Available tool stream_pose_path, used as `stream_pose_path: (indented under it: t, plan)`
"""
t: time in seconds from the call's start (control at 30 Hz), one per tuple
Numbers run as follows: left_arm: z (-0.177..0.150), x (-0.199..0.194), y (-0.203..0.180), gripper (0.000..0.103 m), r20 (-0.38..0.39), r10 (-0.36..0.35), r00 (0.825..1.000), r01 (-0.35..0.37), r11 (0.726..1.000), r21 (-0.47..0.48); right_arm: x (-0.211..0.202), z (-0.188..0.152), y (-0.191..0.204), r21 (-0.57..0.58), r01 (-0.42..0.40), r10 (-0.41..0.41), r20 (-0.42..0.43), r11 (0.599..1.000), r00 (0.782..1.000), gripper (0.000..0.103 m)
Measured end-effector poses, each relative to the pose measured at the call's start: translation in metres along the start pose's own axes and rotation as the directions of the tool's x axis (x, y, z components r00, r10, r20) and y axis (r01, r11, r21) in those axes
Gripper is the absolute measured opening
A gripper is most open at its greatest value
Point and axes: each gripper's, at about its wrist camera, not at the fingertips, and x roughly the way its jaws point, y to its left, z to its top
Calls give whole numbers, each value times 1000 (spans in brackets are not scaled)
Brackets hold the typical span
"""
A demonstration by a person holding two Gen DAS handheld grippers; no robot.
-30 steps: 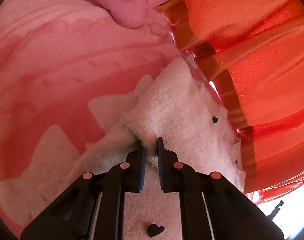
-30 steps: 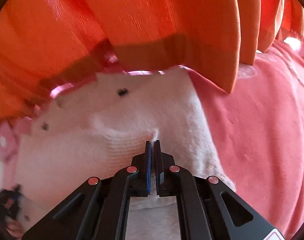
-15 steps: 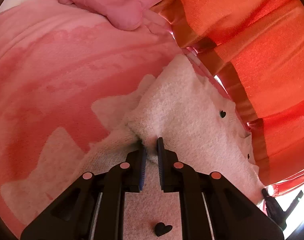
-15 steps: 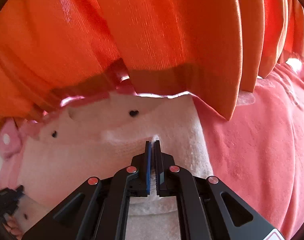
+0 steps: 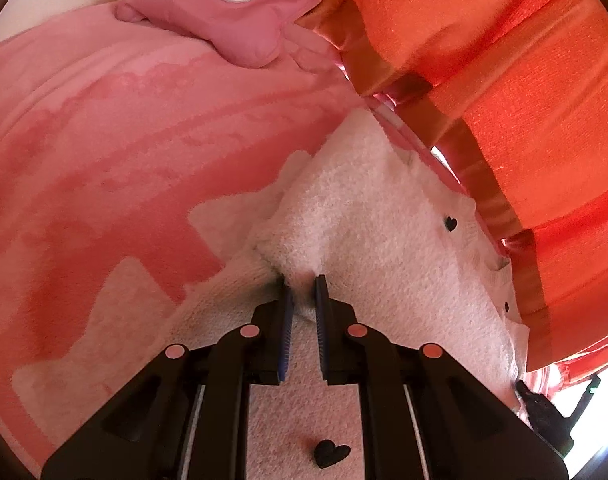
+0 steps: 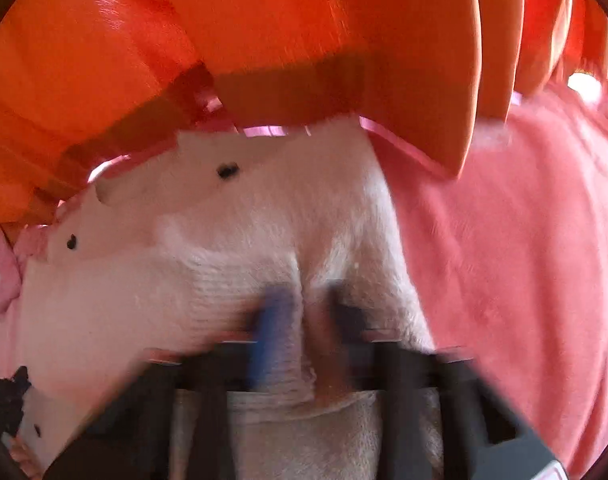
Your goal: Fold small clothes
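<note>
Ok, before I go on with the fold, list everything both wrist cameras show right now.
White fluffy garment: one, white with small black hearts, on the pink blanket, far edge by the curtain.
Black hearts: several, black, scattered on the garment.
Pink blanket: one, pink, under everything.
Pink cushion: one, pink with a white round button, far end of the blanket.
Orange curtain: one, orange with a darker hem, hanging over the blanket's edge.
Left gripper: black, pinching a fold of the garment.
Right gripper: black, blurred, jaws at a ribbed edge of the garment.
</note>
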Motion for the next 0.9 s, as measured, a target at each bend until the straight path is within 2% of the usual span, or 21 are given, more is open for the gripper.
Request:
stream_pose_path:
  t: [0.03, 0.07, 0.13, 0.2, 0.23, 0.27, 0.3, 0.37, 0.4, 0.47, 0.53, 0.57, 0.6, 0.67, 0.73, 0.77, 0.83, 0.87, 0.9]
  plan:
    - [1, -1, 1, 10, 6, 6, 1000, -6, 1000, -2, -15, 5, 3, 5, -34, 34, 50, 999, 998, 1]
    - [1, -2, 1, 10, 10, 11, 1000, -11, 1000, -3, -32, 9, 9, -21, -28, 30, 114, 999, 993, 1]
    - [2, 0, 2, 10, 5, 15, 1000, -15, 1000, -4, -37, 10, 10, -53, 2, 6, 145, 999, 989, 1]
    - [1, 0, 2, 10, 2, 17, 1000, -17, 1000, -1, -8, 5, -2, -36, 56, -54, 47, 998, 997, 1]
    - [1, -1, 2, 10, 1, 18, 1000, -18, 1000, 0, 8, 0, -14, 8, 88, -88, -26, 996, 996, 2]
    - [1, -1, 2, 10, 0, 16, 1000, -16, 1000, 0, 13, -1, -21, 47, 81, -78, -65, 996, 995, 2]
    - [2, -2, 3, 10, -2, 11, 1000, -11, 1000, -4, 14, 0, -29, 89, 32, -23, -92, 996, 995, 5]
    - [3, -2, 4, 10, -6, 5, 1000, -6, 1000, -12, 7, 5, -34, 135, -61, 73, -86, 989, 994, 11]
    - [3, -1, 5, 10, -7, 5, 1000, -5, 1000, -15, 3, 6, -32, 125, -72, 81, -71, 990, 994, 14]
    - [2, 0, 4, 10, -8, 11, 1000, -11, 1000, -12, 5, 5, -25, 95, -61, 68, -74, 994, 995, 50]
    - [0, 1, 2, 10, -6, 20, 1000, -20, 1000, 0, 18, -2, -18, 74, -50, 58, -120, 996, 991, 55]
    - [0, 1, 2, 10, -5, 23, 1000, -23, 1000, 5, 25, -5, -13, 53, -29, 36, -137, 998, 990, 52]
    - [0, 1, 2, 10, -5, 23, 1000, -23, 1000, 6, 25, -7, -7, 24, -1, 4, -119, 1000, 993, 48]
    - [1, 1, 3, 10, -8, 18, 1000, -18, 1000, 1, 16, -6, 5, -33, 21, -24, -76, 999, 997, 5]
    - [1, 1, 3, 10, -8, 19, 1000, -19, 1000, 2, -10, 2, 8, -19, -50, 50, 13, 999, 999, 4]
    - [1, 1, 3, 10, -7, 21, 1000, -21, 1000, 3, -28, 6, 12, -34, -54, 56, 80, 998, 995, 4]
    - [0, 1, 2, 10, -7, 26, 1000, -26, 1000, 11, -46, 10, 15, -65, -46, 56, 161, 997, 985, 4]
    - [0, 1, 2, 11, -7, 27, 1000, -27, 1000, 11, -44, 10, 11, -63, -20, 31, 171, 998, 985, 3]
    - [-1, 2, 2, 11, -8, 27, 1000, -27, 1000, 14, -29, 8, 7, -62, 11, -3, 133, 998, 991, 3]
